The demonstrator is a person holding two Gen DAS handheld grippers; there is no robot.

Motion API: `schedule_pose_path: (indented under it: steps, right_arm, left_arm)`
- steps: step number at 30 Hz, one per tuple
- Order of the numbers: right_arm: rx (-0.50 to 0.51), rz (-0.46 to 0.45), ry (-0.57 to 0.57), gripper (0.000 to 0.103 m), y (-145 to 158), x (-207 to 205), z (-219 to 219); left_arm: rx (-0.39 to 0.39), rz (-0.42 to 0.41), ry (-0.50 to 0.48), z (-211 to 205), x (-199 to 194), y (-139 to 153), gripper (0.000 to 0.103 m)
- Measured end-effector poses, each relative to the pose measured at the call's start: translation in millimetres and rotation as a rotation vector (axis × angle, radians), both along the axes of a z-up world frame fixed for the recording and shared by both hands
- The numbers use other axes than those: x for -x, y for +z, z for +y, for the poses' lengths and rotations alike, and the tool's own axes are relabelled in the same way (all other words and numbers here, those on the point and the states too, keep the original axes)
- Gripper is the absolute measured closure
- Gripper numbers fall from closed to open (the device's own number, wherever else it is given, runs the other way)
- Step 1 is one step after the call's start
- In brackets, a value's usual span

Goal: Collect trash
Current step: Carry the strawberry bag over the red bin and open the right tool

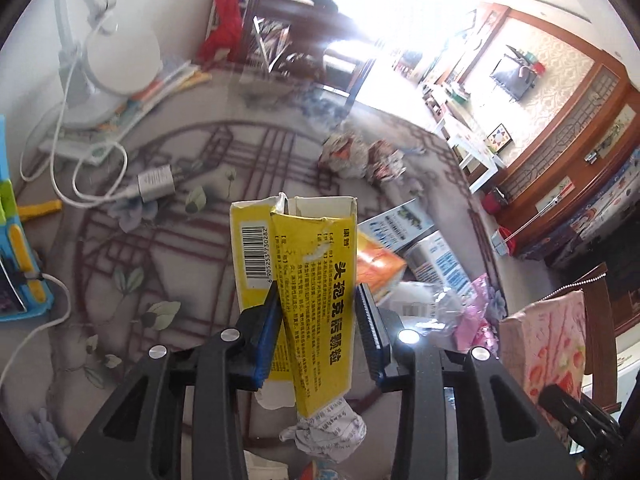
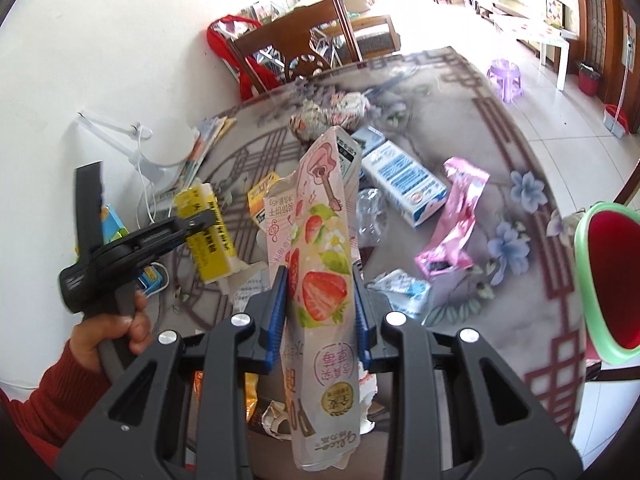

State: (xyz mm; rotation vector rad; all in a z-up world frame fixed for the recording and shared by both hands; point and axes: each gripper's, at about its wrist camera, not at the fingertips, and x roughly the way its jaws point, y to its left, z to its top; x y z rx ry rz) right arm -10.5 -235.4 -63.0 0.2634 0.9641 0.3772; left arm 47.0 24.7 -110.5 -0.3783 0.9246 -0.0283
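Right gripper (image 2: pixel 320 312) clamped on strawberry wrapper (image 2: pixel 320 264) — left gripper (image 1: pixel 318 320) clamped on yellow box (image 1: pixel 308 280).
Red bin (image 2: pixel 612 276) sits on the right — right gripper's nearer.

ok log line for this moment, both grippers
left gripper: shut on yellow box | right gripper: shut on strawberry wrapper | bin: right table edge

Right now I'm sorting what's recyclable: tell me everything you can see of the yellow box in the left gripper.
The yellow box is a thin cardboard carton, printed with black Chinese text and a barcode on one white-backed panel. It is crushed and creased, its top flaps open and showing a pale inside. It stands roughly upright, lifted above the patterned table, clamped between the jaws of the left gripper. Crumpled printed paper sticks out of its lower end.
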Motion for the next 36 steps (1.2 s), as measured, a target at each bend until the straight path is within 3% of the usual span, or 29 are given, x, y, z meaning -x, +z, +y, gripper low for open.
schedule_pose_path:
  steps: [12,18,23,30,32,34,36]
  right_arm:
    - [-0.035,-0.05,-0.102,0.074,14,3,-80]
    - [0.008,-0.032,-0.258,0.074,5,6,-153]
    - [0.12,0.011,-0.419,0.074,-12,8,-220]
    - [0.247,0.041,-0.515,0.073,-43,-8,-276]
    - [0.275,0.051,-0.539,0.072,-51,-12,-287]
    - [0.297,0.048,-0.559,0.06,-49,-10,-291]
    - [0.295,0.024,-0.58,0.058,-41,1,-298]
  left_arm:
    - [-0.027,-0.151,-0.075,-64,10,63,0.069]
    - [-0.008,-0.157,-0.155,-116,7,67,0.069]
    - [0.003,-0.143,-0.237,-161,7,66,0.069]
    - [-0.009,-0.094,-0.352,-222,6,50,0.069]
    - [-0.001,-0.082,-0.392,-240,4,48,0.069]
    - [0.003,-0.081,-0.435,-257,4,47,0.069]
    - [0.015,-0.083,-0.497,-276,2,46,0.069]
